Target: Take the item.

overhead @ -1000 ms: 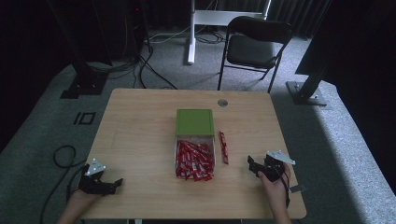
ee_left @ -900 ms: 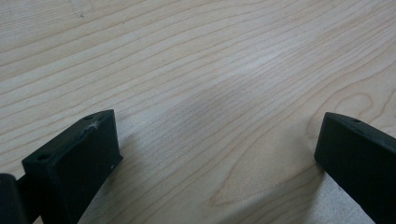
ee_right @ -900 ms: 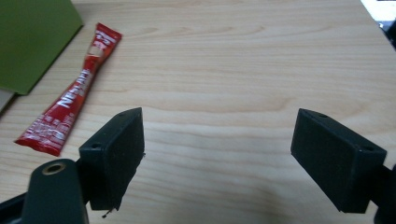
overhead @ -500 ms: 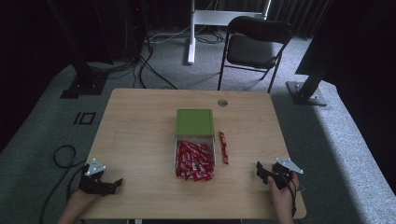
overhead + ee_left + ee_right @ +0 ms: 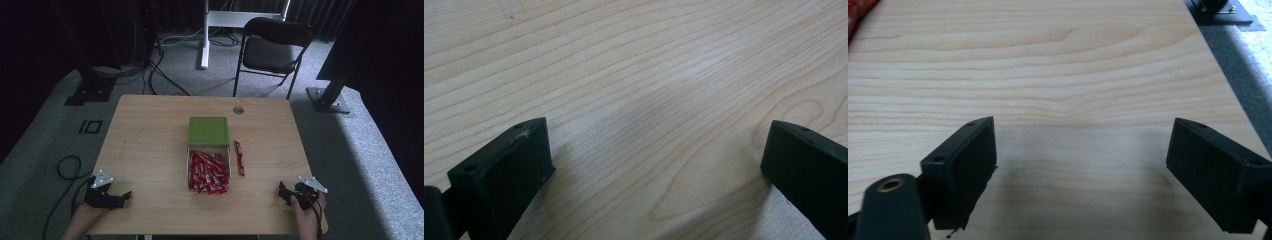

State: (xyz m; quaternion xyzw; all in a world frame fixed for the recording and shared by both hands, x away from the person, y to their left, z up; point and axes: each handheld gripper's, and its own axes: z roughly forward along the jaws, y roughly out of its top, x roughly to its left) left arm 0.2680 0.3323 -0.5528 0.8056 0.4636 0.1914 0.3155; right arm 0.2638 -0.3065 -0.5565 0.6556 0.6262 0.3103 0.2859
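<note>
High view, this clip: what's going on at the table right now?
A person rests a pair of black tongs in each hand at the near edge of the light wooden table. The left tongs and right tongs both stand open with nothing between the jaws; the right pair's jaws have just been opening. In the middle sits an open box with a green lid, heaped with red wrapped packets. One loose red packet lies just right of it, untouched.
</note>
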